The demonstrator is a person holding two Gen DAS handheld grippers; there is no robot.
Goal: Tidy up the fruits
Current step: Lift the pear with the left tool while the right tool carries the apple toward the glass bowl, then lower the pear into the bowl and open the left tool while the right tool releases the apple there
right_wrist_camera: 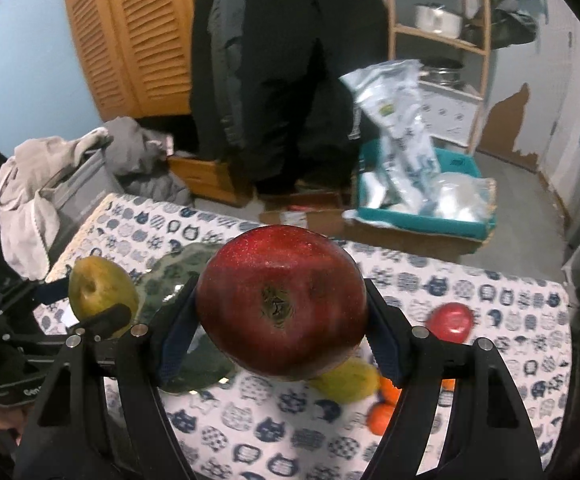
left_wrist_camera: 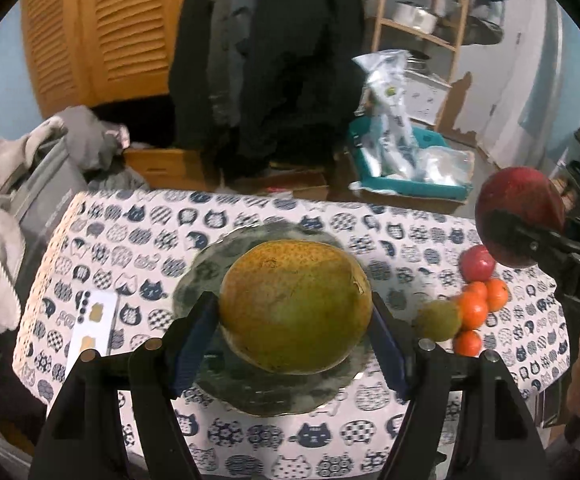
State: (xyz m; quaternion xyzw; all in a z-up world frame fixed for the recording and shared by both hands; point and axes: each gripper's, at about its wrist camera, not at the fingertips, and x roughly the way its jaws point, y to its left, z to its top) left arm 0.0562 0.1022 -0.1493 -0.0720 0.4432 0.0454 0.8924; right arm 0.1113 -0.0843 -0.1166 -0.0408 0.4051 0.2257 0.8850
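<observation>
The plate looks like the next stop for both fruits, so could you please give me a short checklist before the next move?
1. Left tool grips the green pear: ok.
2. Right tool grips the red apple: ok.
3. Plate has no fruit on it: ok.
4. Pear is over the plate: ok.
5. Apple is over the plate: not ok, it is off to the side.
6. Loose fruit pile lies apart from the plate: ok.
</observation>
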